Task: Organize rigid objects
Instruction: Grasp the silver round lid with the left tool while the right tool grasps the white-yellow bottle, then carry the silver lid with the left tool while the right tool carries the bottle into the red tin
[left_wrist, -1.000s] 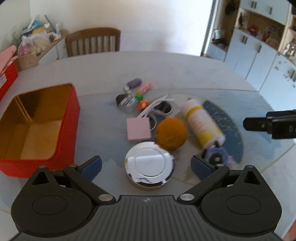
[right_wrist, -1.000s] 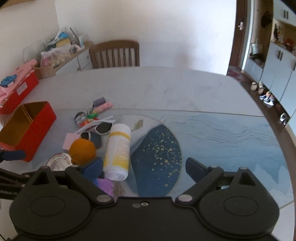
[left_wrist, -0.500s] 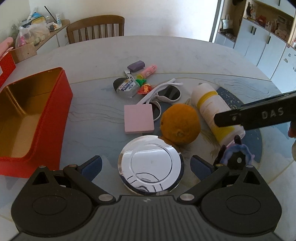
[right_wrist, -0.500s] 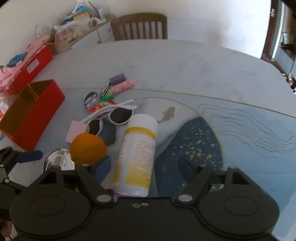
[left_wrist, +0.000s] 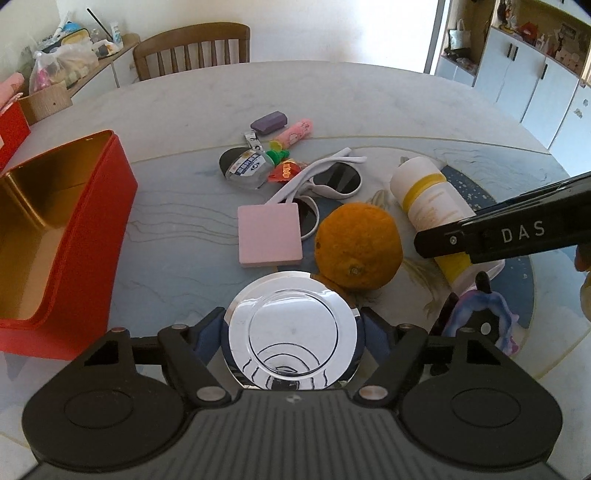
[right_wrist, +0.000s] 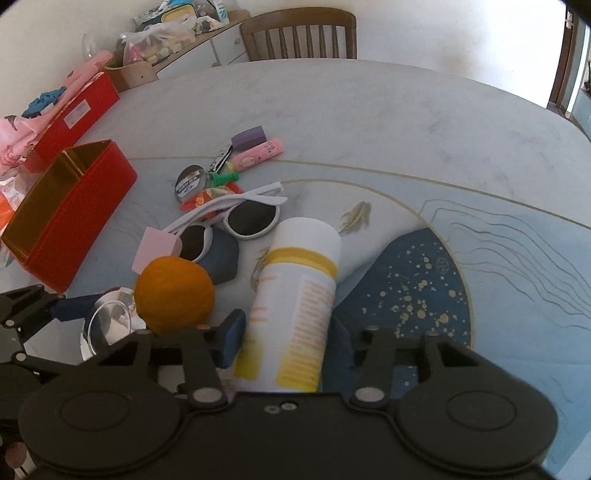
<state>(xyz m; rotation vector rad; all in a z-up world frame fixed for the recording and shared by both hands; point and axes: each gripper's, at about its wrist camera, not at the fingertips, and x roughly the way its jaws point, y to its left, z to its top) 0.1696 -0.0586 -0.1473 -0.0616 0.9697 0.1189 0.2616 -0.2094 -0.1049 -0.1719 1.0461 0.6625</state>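
The left gripper (left_wrist: 293, 334), jaws just closing, has its pads against the sides of a round, mirror-shiny metal tin (left_wrist: 293, 335) lying flat beside a bumpy orange (left_wrist: 358, 249). The right gripper (right_wrist: 286, 345), also just closing, clasps the near end of a white cylindrical bottle with yellow bands (right_wrist: 297, 295). The bottle lies on the pale marble table (right_wrist: 332, 110), long axis running away from the camera, white cap toward the white-framed sunglasses (right_wrist: 236, 218).

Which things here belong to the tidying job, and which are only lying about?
Job: red box, round metal tin, white bottle, orange, sunglasses.
Lying about: chair, plastic bags, white cabinets.
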